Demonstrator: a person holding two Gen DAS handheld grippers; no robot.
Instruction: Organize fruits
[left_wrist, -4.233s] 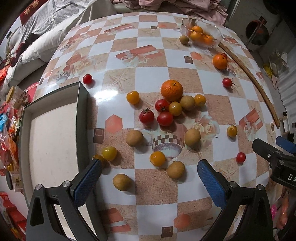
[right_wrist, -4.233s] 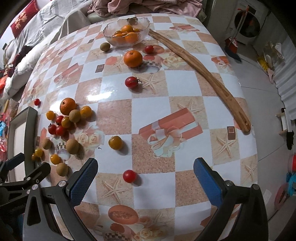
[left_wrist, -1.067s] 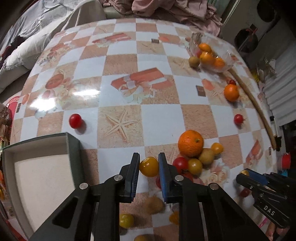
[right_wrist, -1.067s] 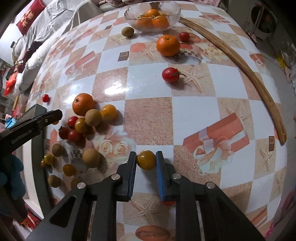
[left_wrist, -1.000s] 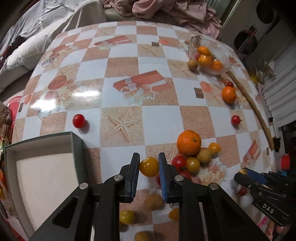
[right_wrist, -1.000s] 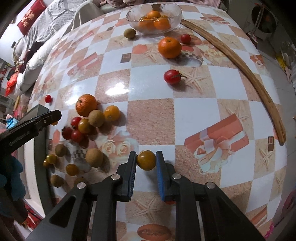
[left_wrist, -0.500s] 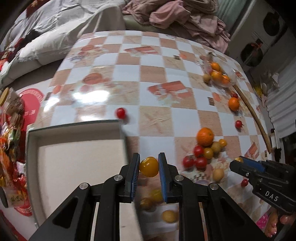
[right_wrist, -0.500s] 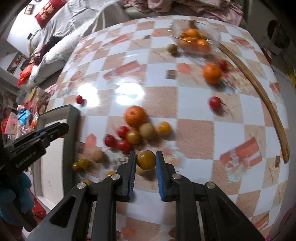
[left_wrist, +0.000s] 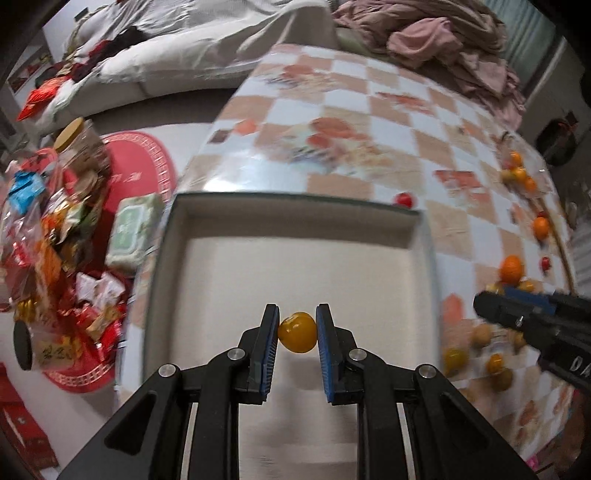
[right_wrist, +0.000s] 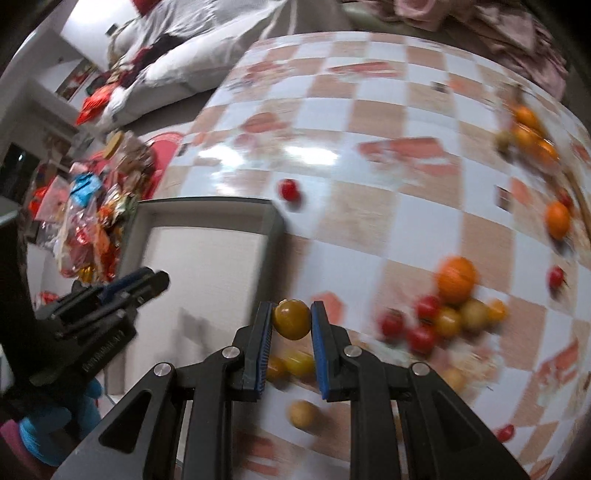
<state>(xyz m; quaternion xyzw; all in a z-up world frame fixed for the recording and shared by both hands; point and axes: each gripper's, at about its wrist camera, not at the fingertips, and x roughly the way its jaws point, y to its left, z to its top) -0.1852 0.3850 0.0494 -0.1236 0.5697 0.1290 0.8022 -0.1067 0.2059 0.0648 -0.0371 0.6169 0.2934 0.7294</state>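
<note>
My left gripper is shut on a yellow cherry tomato and hangs over the pale floor of the grey-rimmed tray. My right gripper is shut on a darker yellow cherry tomato, above the table just right of the tray. The left gripper shows over the tray in the right wrist view. The right gripper reaches in from the right edge of the left wrist view. A heap of loose fruit with an orange and red tomatoes lies on the checked cloth.
One red tomato sits past the tray's far corner. A glass bowl of oranges stands at the far right, another orange near it. Snack bags and a red mat lie on the floor left of the table.
Both grippers have swung left with their tomatoes. The left one has gone from the tray's right rim to above its floor, and the right one from over the fruit heap to beside the tray.
</note>
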